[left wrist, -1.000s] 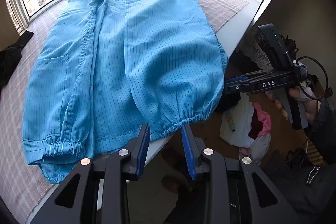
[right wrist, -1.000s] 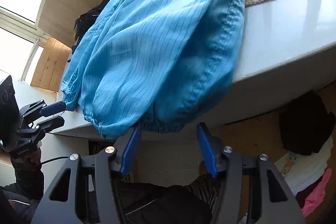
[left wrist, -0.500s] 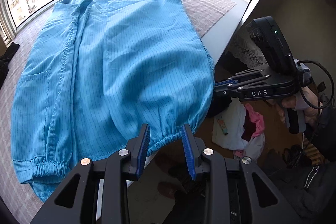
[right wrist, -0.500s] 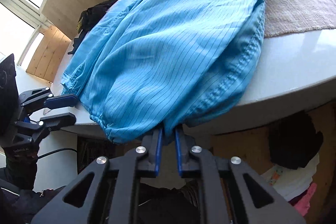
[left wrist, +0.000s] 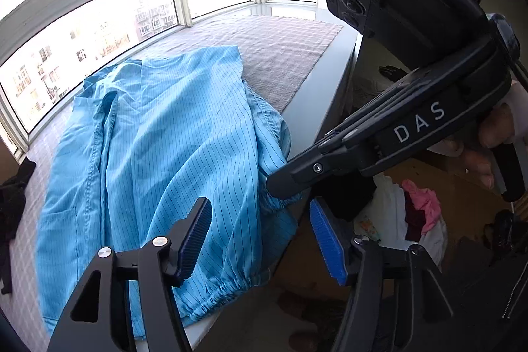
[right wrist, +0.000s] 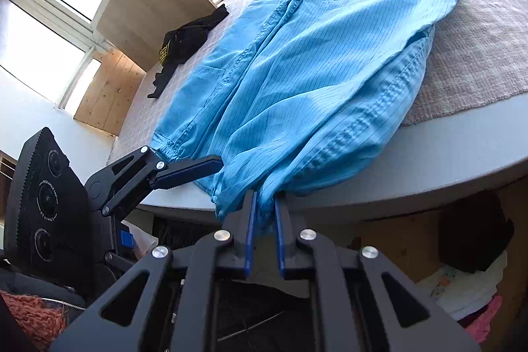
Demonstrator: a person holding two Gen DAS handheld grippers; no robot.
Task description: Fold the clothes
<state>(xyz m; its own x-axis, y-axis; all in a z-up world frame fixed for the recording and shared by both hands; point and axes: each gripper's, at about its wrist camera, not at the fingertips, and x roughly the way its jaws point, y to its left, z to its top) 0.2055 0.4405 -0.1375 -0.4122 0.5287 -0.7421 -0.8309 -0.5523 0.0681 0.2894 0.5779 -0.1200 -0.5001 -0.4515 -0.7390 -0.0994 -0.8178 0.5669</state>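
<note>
Left wrist view: a blue pinstriped garment [left wrist: 158, 154] lies spread over a grey checked cloth [left wrist: 280, 55] on a white table [left wrist: 316, 117] below a bay window [left wrist: 132, 5], filling the left and centre of the frame, its gathered hem hanging over the table's near edge at lower centre. The left gripper [left wrist: 260, 236] at the bottom of the frame has its jaws opening, well apart; the left pad overlaps the fabric, but nothing is pinched between them. The right gripper [left wrist: 283, 183] enters from the right, held by a hand [left wrist: 495, 137], its tips closed on the garment's edge at centre. A black garment [left wrist: 13, 197] lies at the left edge. Right wrist view: the blue garment [right wrist: 313, 55] runs from upper right down to lower centre, where the right gripper [right wrist: 264, 210] has its jaws nearly together, clamped on a bunch of the hem just off the table [right wrist: 445, 160] edge. The left gripper [right wrist: 184, 170] appears at centre left, one finger just beside the gathered cuff. The black garment [right wrist: 188, 38] lies at upper left.
</note>
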